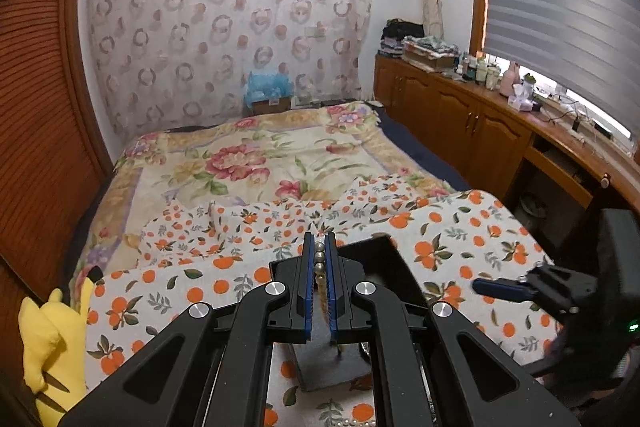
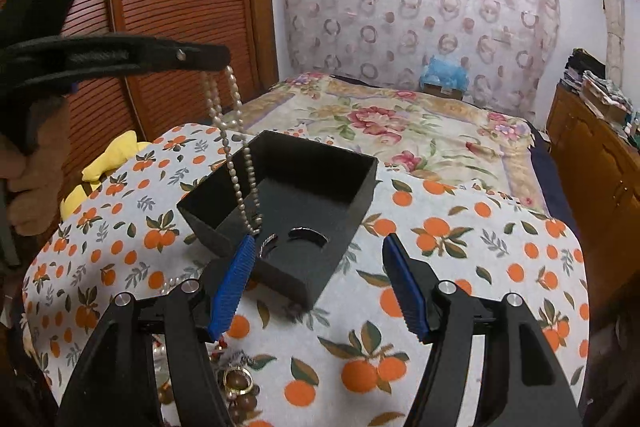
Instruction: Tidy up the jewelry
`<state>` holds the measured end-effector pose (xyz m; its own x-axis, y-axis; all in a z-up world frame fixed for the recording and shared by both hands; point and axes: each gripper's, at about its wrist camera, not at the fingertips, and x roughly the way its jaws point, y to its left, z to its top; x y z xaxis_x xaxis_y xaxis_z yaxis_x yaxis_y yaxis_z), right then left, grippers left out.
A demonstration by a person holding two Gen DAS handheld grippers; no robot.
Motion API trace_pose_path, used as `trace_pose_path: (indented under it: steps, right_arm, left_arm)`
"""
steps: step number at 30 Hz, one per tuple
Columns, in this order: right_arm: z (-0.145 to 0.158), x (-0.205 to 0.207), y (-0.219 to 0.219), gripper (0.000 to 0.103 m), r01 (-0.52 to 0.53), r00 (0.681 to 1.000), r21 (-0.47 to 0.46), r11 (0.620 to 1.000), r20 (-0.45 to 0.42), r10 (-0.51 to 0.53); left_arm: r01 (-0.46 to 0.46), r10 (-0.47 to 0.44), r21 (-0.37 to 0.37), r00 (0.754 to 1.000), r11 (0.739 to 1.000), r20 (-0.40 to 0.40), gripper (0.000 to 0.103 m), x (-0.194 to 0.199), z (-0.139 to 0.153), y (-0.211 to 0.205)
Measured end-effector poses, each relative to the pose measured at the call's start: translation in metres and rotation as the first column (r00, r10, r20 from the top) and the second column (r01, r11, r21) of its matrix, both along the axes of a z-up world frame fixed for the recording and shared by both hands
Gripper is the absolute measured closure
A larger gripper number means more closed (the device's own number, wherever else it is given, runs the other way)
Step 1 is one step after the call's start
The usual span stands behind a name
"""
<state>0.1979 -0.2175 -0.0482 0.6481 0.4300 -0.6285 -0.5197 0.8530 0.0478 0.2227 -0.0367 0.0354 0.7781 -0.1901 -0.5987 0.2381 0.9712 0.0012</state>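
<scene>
My left gripper (image 1: 319, 267) is clamped tight on a pearl necklace (image 2: 236, 155), pads pinching a few beads near the top so the rest hangs down as a long doubled loop. I'm holding it high like that so the strand stays straight and untangled, I think, and its bottom end dangles right over the near edge of the black jewelry box (image 2: 288, 195) just below my fingers. Seems like the idea is to lower it in so it coils up inside instead of snagging on the wall.

My right gripper (image 2: 320, 283) is spread wide with nothing in it, parked just this side of the box, probably ready to steady it or guide the chain. Inside the box, the dark insert has a round cutout, and a ring (image 2: 267, 241) sits by it.

Further out, close under my right fingers, there's a gold ring (image 2: 237, 379) and some brown beads (image 2: 244, 403) waiting on the orange-print cloth (image 2: 440, 267). A yellow plush (image 1: 52, 343) sits off to my left.

No brands or writing I can read anywhere.
</scene>
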Motion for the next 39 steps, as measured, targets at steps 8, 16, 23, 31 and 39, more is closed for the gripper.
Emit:
trace_pose_path:
  steps: [8, 16, 23, 31, 39]
  right_arm:
    - [0.003, -0.021, -0.009, 0.035, 0.007, 1.000, 0.018, 1.000, 0.013, -0.007]
    - [0.001, -0.061, -0.018, 0.035, 0.018, 1.000, 0.053, 0.998, 0.010, -0.019]
    - [-0.011, -0.099, -0.020, 0.035, 0.026, 1.000, 0.060, 0.998, -0.005, -0.025]
    - [-0.029, -0.133, -0.026, 0.035, 0.038, 0.998, 0.072, 0.997, -0.046, -0.035]
    - [-0.049, -0.146, -0.034, 0.035, 0.057, 0.995, 0.058, 0.997, -0.084, -0.052]
  left_arm:
    - [-0.008, 0.008, -0.003, 0.998, 1.000, -0.055, 0.098, -0.005, -0.026, 0.005]
    - [-0.011, 0.010, -0.002, 0.997, 1.000, -0.072, 0.081, -0.051, -0.054, 0.017]
    - [0.012, -0.013, -0.006, 0.996, 1.000, -0.086, 0.070, -0.104, -0.077, 0.025]
    - [0.048, -0.051, -0.022, 0.992, 0.999, -0.112, 0.058, -0.147, -0.096, 0.020]
    - [0.086, -0.083, 0.017, 0.987, 0.996, -0.135, 0.046, -0.156, -0.111, -0.003]
